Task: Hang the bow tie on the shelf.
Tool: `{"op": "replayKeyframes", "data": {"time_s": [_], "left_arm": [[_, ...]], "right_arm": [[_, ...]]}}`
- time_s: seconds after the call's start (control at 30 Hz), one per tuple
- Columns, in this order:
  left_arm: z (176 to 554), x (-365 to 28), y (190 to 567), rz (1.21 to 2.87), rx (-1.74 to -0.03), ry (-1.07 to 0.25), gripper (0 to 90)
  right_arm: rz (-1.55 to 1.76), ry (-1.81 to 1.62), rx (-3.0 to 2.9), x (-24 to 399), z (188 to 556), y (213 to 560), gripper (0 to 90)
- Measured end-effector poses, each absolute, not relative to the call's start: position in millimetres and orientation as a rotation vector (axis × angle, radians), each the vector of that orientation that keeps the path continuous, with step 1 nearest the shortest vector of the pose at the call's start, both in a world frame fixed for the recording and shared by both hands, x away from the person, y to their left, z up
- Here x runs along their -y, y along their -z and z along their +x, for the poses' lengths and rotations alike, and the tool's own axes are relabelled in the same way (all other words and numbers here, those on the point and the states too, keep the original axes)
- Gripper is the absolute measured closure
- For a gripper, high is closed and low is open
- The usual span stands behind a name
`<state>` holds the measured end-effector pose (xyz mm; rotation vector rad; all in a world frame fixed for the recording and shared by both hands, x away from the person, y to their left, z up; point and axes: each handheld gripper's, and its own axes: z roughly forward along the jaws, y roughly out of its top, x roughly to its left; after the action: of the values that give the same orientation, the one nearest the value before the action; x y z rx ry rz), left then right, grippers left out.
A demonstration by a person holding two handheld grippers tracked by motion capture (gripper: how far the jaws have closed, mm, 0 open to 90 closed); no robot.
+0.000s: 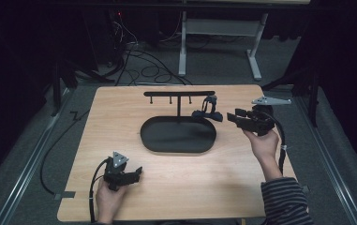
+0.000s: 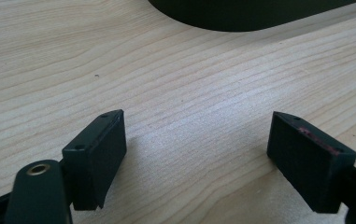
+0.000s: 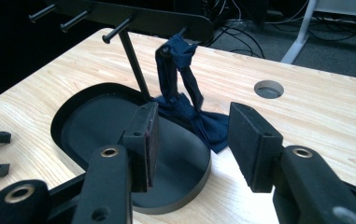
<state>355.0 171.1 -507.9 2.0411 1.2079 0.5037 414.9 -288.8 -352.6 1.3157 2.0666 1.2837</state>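
Step in hand, as judged: dark blue cloth (image 3: 185, 100) hung by its loop on the end peg of the black rack (image 1: 179, 93), right claw (image 1: 238, 118) backing off. Right claw released, jaws wide apart w/ nothing between the pads; no contact w/ cloth. Cloth sits ahead of the right claw, near but apart: in the right gripper view its top hangs up and slightly left of the gap between the jaws, its tail drapes down onto the rim of the oval tray (image 3: 73, 109) and the worktop (image 3: 306, 107), just beyond the jaw tips. To do this well: draw the claw straight back, level, clear of the hanging strap, so a pad doesn't snag the fabric and drag the loop off the peg; check loop is seated fully before leaving. Risk: tail lies close to the withdrawal path. Left claw (image 1: 128, 176) released, idle, low over bare worktop, well apart from cloth; tray edge lies ahead of it.
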Motion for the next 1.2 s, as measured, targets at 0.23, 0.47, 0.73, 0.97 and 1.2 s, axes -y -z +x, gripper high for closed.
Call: {"op": "replayKeyframes", "data": {"time_s": [0.23, 0.47, 0.73, 0.97, 1.2], "left_arm": [[355.0, -171.1, 507.9, 2.041, -1.208, -0.503, 20.2], [354.8, -171.1, 507.9, 2.042, -1.207, -0.504, 20.1], [354.8, -171.1, 508.0, 2.042, -1.206, -0.505, 20.1], [354.8, -171.1, 508.0, 2.041, -1.206, -0.505, 20.1], [354.8, -171.2, 507.9, 2.04, -1.207, -0.502, 20.3]], "right_arm": [[1.314, -1.276, -2.079, 289.6, 411.0, 356.8, 55.1], [1.323, -1.256, -2.082, 293.1, 404.1, 360.9, 54.2], [1.321, -1.257, -2.081, 298.9, 395.6, 367.9, 54.1], [1.327, -1.254, -2.083, 300.6, 388.2, 371.3, 54.0], [1.339, -1.25, -2.08, 305.0, 381.2, 374.1, 53.9]]}}
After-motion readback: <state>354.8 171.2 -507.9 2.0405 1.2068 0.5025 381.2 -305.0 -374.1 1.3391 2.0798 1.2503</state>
